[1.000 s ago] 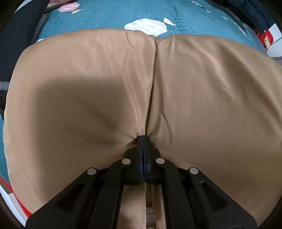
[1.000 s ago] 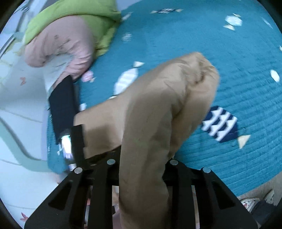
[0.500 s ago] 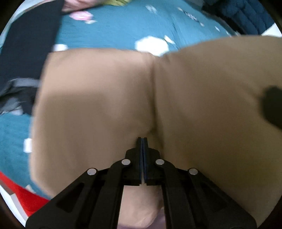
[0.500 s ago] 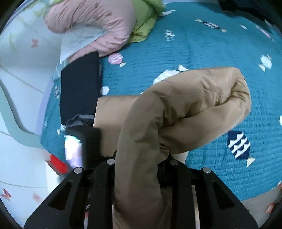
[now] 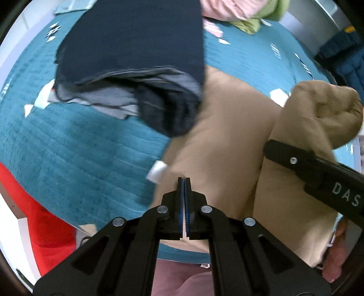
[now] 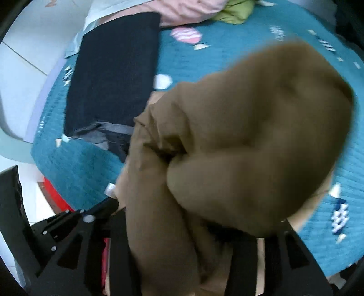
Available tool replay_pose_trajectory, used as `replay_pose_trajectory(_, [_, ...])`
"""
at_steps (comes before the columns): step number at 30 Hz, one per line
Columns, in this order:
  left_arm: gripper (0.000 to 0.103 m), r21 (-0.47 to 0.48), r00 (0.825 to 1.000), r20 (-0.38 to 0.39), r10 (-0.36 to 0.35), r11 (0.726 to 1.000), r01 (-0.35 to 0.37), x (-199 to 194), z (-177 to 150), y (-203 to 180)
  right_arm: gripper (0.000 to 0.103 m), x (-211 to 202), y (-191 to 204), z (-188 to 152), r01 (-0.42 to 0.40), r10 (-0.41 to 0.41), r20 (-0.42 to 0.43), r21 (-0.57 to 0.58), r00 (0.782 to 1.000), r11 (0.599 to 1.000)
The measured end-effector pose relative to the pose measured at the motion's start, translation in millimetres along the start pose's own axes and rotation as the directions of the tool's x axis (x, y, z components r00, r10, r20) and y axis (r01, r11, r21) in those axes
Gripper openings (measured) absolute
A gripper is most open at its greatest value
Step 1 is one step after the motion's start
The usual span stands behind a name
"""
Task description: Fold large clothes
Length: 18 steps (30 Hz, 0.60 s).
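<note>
Your left gripper (image 5: 184, 182) is pressed together, now empty after letting go of the tan garment (image 5: 227, 136) lying on the teal bedspread (image 5: 79, 148). Your right gripper's (image 6: 182, 239) jaws are opening around its bunched fabric.

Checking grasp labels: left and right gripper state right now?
Left gripper: closed, nothing visible between its fingers.
Right gripper: jaws opening, tan garment bunched between them.

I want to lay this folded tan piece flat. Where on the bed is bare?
Bare teal bedspread lies below the dark folded stack, left of the tan garment; more at the right. Crowded at the top: pink and green bedding.
</note>
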<state>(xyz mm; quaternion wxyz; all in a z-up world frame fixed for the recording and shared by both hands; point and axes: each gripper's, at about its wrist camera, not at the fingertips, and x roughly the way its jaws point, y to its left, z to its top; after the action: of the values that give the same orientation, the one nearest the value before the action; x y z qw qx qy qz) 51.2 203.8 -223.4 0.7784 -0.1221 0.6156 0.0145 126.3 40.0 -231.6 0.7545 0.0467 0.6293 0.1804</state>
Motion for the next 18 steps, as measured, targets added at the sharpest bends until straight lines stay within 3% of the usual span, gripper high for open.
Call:
replay_pose_trajectory(3, [0.003,-0.015,0.999,0.006,0.043,0.999,-0.043,-0.8,2.8,20.4,0.051,14.0,6.6,8.1,-0.022,0.023,-0.015,0.007,1.000,1.000])
replay_pose_trajectory(8, [0.003,-0.043,0.998,0.012,0.061,0.997,-0.060,-6.9,3.6,48.4,0.062,12.8,-0.3,14.2,-0.132,0.134,-0.033,0.072,0.990,0.989])
replay_pose_trajectory(12, [0.003,-0.074,0.997,0.020,0.072,0.995,-0.070,-10.8,6.9,62.9,0.065,6.7,-11.3,16.3,-0.332,0.345,-0.065,0.155,0.936,0.930])
replay_pose_trajectory(15, [0.003,-0.098,0.997,0.017,0.079,0.992,-0.077,-0.3,18.6,58.8,0.065,12.8,-15.3,18.2,-0.368,0.387,-0.089,0.175,0.918,0.913])
replay_pose_trajectory(17, [0.003,-0.106,0.996,0.029,0.082,0.991,-0.078,-5.7,19.3,60.2,0.065,12.4,-18.0,19.5,-0.421,0.445,-0.095,0.202,0.890,0.884])
replay_pose_trajectory(18, [0.003,-0.109,0.996,0.037,0.080,0.991,-0.076,-10.2,18.3,61.3,0.065,10.6,-16.7,20.9,-0.427,0.448,-0.095,0.182,0.889,0.886])
